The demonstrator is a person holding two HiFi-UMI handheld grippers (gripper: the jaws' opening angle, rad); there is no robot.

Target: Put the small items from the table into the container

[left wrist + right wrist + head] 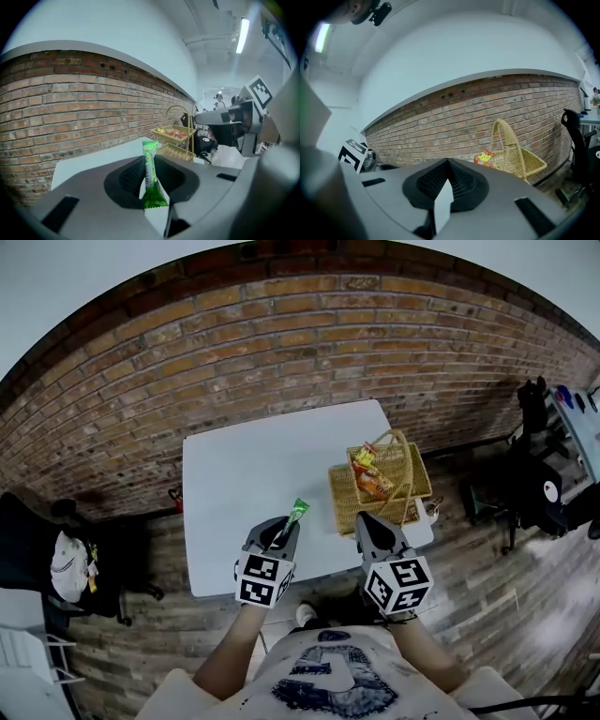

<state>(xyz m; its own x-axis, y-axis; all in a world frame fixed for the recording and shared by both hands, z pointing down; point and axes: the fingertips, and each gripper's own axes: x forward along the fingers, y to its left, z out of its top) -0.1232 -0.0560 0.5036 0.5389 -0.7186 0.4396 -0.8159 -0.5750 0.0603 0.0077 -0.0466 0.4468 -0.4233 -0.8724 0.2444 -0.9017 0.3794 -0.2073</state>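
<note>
Since its two dark ribbed jaws are nearly together with only a thin thing between them, the left gripper (284, 529) is plainly pinching the slim green foil snack packet (149, 171). It grips the packet by its lower end, so the rest stands up clear of the jaw tips. That grip likely serves the drop: the free end can go into the container first and the packet falls away once the jaws part.

The right gripper (448, 164) has its jaws pressed together on nothing. It seems to be idling while the other hand carries.

Both forearms reach forward from the person's body. The grippers sit side by side above the near edge of the white square table (244, 474), their marker cubes turned up to the head camera. The left one points a little downward, with the packet's tip leaning to the right.

To the right stands the straw-coloured woven wicker basket with an arched handle (345, 507). It rests on the table's right edge, just ahead of the right gripper, and already holds orange and yellow snack wrappers (370, 474). The green packet is in the air, near the basket but not yet over it. No other loose item shows on the tabletop, so this looks like a late delivery.
</note>
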